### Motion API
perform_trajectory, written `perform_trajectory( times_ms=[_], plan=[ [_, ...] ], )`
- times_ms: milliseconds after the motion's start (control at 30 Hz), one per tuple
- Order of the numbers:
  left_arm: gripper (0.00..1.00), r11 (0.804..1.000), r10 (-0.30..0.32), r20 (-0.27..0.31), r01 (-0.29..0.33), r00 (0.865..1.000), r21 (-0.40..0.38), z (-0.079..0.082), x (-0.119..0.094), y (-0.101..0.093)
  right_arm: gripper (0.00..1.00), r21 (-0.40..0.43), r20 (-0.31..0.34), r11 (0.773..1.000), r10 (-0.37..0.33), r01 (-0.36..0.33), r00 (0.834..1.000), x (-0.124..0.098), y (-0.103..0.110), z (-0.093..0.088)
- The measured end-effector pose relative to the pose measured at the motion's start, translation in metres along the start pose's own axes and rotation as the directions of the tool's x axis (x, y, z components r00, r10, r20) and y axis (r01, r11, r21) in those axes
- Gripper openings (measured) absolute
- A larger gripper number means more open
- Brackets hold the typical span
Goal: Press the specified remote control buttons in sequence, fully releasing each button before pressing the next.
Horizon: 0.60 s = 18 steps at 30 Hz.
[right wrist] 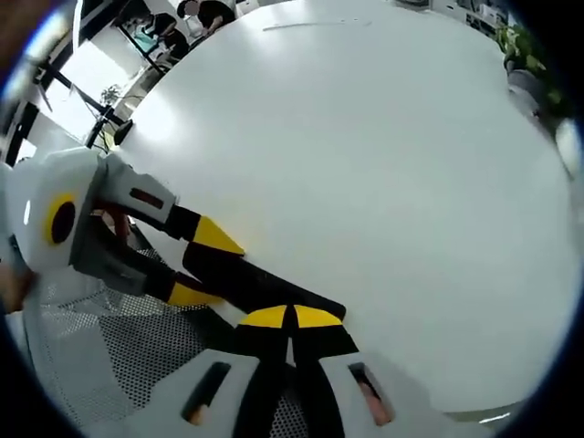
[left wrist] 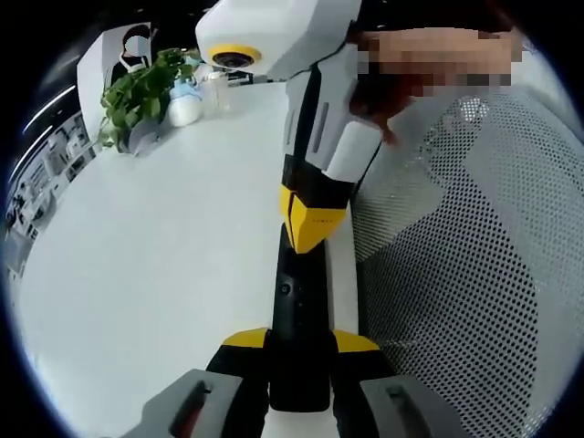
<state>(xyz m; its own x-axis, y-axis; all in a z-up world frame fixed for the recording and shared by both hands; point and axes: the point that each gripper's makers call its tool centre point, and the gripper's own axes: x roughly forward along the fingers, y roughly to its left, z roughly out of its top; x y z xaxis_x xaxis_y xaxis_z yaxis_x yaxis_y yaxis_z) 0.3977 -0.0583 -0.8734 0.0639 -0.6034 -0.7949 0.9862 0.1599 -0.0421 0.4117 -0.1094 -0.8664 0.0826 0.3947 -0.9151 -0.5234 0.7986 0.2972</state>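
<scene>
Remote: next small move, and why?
Probably lift the right tool straight off the remote: its shut yellow tips sit on the upper face, seemingly mid-press, while the left tool clamps the lower end over the white table. Release should precede the next button.

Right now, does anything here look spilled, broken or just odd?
Nothing spilled or broken. One oddity: the slim black remote control is not lying on the white table; the left gripper clamps its near end while the right gripper's closed yellow tips press on it.
</scene>
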Motion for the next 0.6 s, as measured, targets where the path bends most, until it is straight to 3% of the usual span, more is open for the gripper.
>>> perform_trajectory(
  times_ms=[600],
  plan=[
    [0.25,1.0,0.001,0.001,-0.001,1.0,0.007,0.0002,0.0002,-0.0006,0.0,-0.006,-0.005,1.0,0.008,-0.008,1.0,-0.0002,0.0,0.0003]
  ],
)
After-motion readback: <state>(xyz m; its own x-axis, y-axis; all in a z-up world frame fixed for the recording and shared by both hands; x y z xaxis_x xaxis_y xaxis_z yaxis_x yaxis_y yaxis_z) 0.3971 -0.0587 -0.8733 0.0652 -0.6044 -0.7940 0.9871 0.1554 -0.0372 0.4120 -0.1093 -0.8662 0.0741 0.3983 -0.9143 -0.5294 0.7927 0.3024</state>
